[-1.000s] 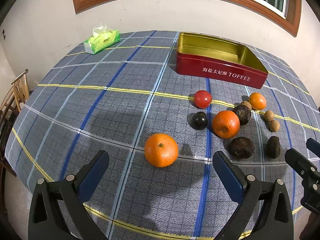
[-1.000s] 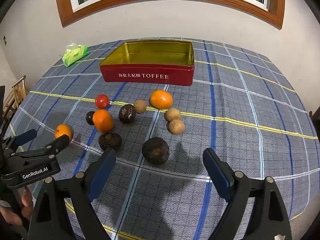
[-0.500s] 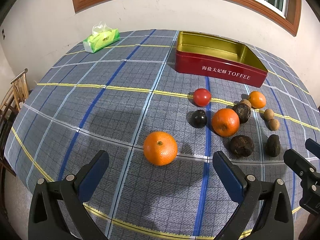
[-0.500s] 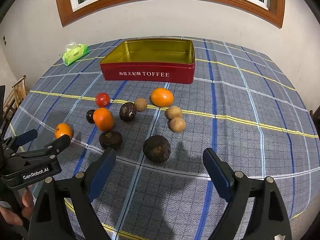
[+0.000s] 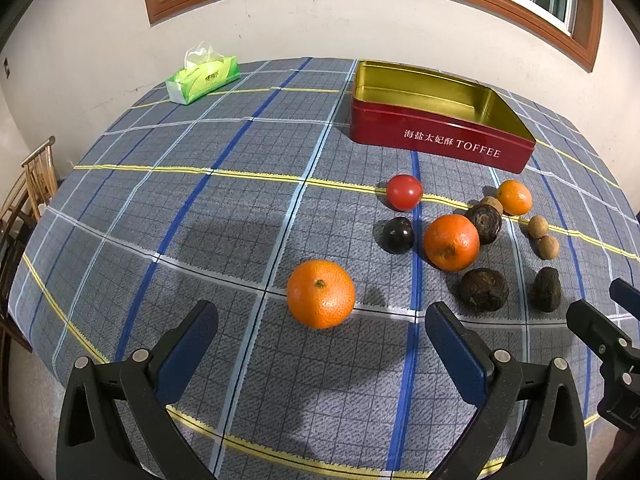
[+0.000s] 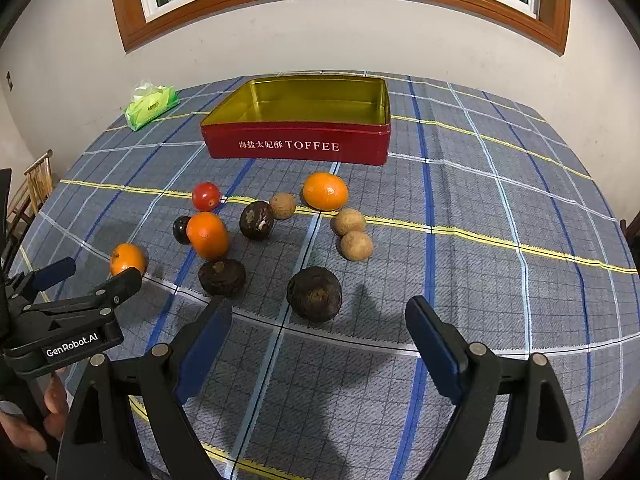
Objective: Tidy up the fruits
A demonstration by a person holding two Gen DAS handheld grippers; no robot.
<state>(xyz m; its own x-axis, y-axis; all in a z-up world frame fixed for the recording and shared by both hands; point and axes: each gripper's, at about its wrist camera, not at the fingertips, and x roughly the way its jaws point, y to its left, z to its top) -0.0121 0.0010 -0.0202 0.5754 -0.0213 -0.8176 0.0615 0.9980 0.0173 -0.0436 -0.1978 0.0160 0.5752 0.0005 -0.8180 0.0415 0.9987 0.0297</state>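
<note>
An empty red toffee tin (image 5: 440, 136) (image 6: 296, 146) with a gold inside stands at the back of the checked tablecloth. Loose fruit lies in front of it: three oranges, a red tomato (image 5: 404, 192) (image 6: 206, 196), a dark plum (image 5: 398, 235), several dark wrinkled fruits and small brown ones. My left gripper (image 5: 320, 344) is open, just short of the nearest orange (image 5: 321, 294). My right gripper (image 6: 316, 344) is open, just short of a dark wrinkled fruit (image 6: 315, 293). The left gripper (image 6: 86, 278) also shows at the left edge of the right wrist view.
A green tissue pack (image 5: 203, 79) (image 6: 151, 104) lies at the back left of the table. A wooden chair (image 5: 38, 178) stands off the table's left side. A wall with a wood-framed window is behind the table.
Both grippers have edged slightly forward toward the fruit. Both stay open and empty. No fruit has moved.
</note>
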